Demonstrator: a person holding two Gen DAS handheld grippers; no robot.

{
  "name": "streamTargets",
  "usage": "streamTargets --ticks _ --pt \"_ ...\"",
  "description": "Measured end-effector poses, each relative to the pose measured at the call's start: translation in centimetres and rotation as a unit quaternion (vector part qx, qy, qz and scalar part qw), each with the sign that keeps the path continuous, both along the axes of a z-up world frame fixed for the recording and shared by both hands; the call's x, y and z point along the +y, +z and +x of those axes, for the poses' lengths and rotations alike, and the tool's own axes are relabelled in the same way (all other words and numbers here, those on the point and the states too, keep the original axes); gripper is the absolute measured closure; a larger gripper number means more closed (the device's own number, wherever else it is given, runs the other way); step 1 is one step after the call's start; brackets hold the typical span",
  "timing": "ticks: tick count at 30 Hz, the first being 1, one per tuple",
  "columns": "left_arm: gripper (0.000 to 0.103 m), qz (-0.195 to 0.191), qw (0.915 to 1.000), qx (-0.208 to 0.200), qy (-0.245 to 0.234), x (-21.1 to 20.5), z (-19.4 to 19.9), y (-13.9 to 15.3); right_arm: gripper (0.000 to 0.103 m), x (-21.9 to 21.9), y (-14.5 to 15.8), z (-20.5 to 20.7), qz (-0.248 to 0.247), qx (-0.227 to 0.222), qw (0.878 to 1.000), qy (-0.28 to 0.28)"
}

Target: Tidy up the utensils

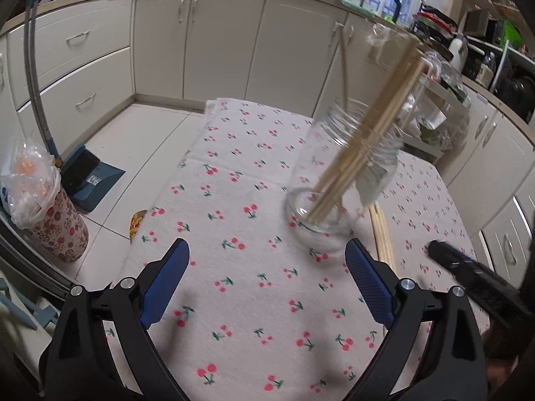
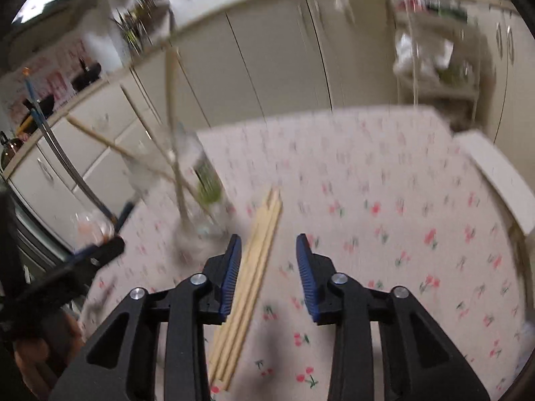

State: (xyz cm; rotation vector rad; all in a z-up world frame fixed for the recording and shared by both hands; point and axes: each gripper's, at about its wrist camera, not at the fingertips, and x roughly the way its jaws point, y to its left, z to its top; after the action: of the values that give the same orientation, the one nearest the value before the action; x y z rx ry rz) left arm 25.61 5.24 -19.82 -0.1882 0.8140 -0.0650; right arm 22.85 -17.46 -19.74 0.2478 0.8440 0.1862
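Right claw (image 2: 268, 267) partly open over loose chopsticks (image 2: 249, 287) (none gripped), left claw (image 1: 267, 279) wide, empty, jar (image 1: 344, 170) ahead

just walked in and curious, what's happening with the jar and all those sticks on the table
A person with a gripper in each hand is sorting chopsticks into a glass jar on the cherry-print tablecloth. Several chopsticks already lean inside the jar. A loose bundle of chopsticks lies flat on the cloth beside it. The right gripper is open above that bundle, gripping nothing. The left gripper is wide open and empty, short of the jar.
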Motion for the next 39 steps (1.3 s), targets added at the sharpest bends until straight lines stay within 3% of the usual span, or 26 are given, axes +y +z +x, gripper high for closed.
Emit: streamTargets --ticks 9,20,24,39 --pt "0.012 0.011 0.9997 0.013 -0.016 -1.0 -0.3 -0.2 0.075 1.9 -2.5 2.2 -0.058 0.047 0.997 0.019" --pt "0.012 0.017 0.9993 0.022 -0.027 -2.3 0.0 -0.6 0.078 3.1 -2.5 2.6 -0.102 0.046 0.993 0.045" --pt "0.012 0.019 0.9991 0.02 -0.032 -2.8 -0.1 -0.4 0.091 2.6 -2.4 2.7 -0.113 0.056 0.991 0.049" --pt "0.012 0.024 0.9981 0.03 -0.049 -4.2 0.0 -0.5 0.096 -1.3 -2.4 1.6 -0.077 0.082 0.993 0.03"
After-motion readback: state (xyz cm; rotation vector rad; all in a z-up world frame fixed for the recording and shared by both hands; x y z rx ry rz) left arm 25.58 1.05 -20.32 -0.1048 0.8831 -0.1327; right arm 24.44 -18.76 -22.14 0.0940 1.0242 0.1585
